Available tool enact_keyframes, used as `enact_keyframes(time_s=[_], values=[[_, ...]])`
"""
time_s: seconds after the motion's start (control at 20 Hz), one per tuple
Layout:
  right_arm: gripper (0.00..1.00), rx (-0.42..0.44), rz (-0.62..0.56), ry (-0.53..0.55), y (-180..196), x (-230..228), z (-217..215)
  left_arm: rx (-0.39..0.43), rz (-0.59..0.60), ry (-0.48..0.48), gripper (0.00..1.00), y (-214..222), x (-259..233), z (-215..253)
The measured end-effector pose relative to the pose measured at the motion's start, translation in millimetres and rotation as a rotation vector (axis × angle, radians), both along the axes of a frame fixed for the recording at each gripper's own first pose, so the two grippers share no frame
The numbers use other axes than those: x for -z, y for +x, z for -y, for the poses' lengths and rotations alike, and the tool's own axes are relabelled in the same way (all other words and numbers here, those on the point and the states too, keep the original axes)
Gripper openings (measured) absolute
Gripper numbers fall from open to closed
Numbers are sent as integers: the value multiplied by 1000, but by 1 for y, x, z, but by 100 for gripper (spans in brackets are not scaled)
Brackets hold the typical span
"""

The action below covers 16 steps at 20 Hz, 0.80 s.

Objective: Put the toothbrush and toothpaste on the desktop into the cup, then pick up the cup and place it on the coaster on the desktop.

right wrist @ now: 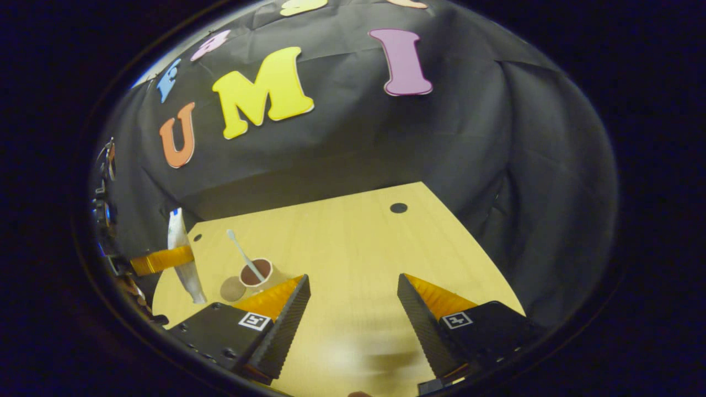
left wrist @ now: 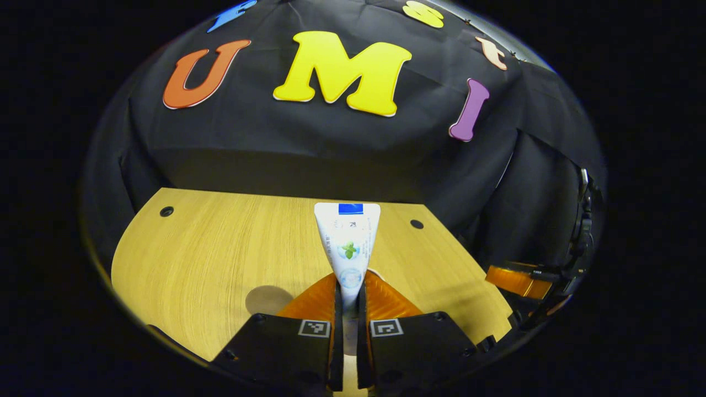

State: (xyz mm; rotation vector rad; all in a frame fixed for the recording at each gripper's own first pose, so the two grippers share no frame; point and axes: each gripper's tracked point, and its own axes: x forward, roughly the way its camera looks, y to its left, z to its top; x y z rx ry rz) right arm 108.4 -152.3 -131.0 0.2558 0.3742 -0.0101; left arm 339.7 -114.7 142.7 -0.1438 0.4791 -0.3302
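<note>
In the left gripper view, my left gripper (left wrist: 349,309) sits at six o'clock with its fingers drawn nearly together, both pressing on the toothpaste (left wrist: 348,242). The tube stands up between them, crimped end at twelve o'clock, raised above the desktop (left wrist: 220,248). A round shadow lies on the wood at about eight o'clock from the tube. A rim of something shows just behind the tube, at the fingers; I cannot tell what it is. At three o'clock, past the desk's edge, I see part of the other gripper.

In the right gripper view, going from nine o'clock across: the left gripper (right wrist: 165,259) shows at the far left edge, clamped across the toothpaste (right wrist: 182,259), which hangs in the air, tilted, above the desk's left side. Just to its right, at about eight o'clock, the coaster (right wrist: 233,288) lies flat on the wood, and the cup (right wrist: 256,272) stands right beside it; touching or not, I cannot tell. The toothbrush (right wrist: 242,253) leans out of the cup, its head pointing toward eleven o'clock. At six o'clock my right gripper (right wrist: 353,292) hangs over the desktop (right wrist: 353,242) with its fingers spread wide apart and nothing between them, well apart from the cup.
</note>
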Motion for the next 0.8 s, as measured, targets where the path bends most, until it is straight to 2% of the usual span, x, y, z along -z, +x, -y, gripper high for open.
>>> enact_keyframes(time_s=[0.35,0.55,0.8], values=[[96,32,-65,22,-17,31,49,-23,244,7,12,48,-34,50],[96,29,-89,19,-19,42,58,-25,265,55,12,64,-12,61],[97,0,-122,-8,-24,57,57,-13,254,65,12,71,17,65]])
